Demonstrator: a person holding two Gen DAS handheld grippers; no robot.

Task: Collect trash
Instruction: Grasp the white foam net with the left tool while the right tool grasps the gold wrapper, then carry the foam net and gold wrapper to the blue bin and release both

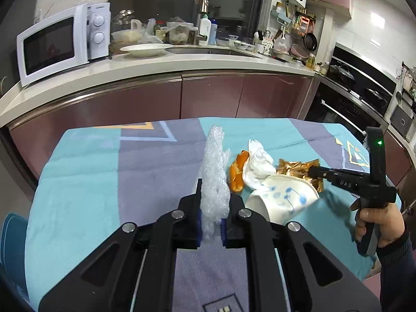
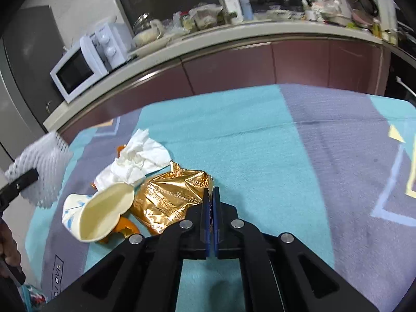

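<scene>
Jaws of my right gripper [image 2: 211,197] are pinched shut on the near-right edge of the gold wrapper [image 2: 169,197], which lies leftward on the worktop [image 2: 260,135]; my left gripper [image 1: 213,202] clamps foam netting [image 1: 214,171], raised clear.

Your left gripper [image 1: 212,202] is clamped on a strip of white foam netting [image 1: 214,171], which stands up between its fingers above the blue and purple tablecloth [image 1: 104,176]. Just to its right lie an orange peel [image 1: 237,173], a crumpled white tissue [image 1: 260,165] and a squashed paper cup [image 1: 283,197], all touching. Your right gripper [image 1: 313,170], held in your right hand [image 1: 379,221], pinches the gold foil wrapper [image 1: 296,169]. A white microwave [image 1: 62,41] sits on the counter behind.
</scene>
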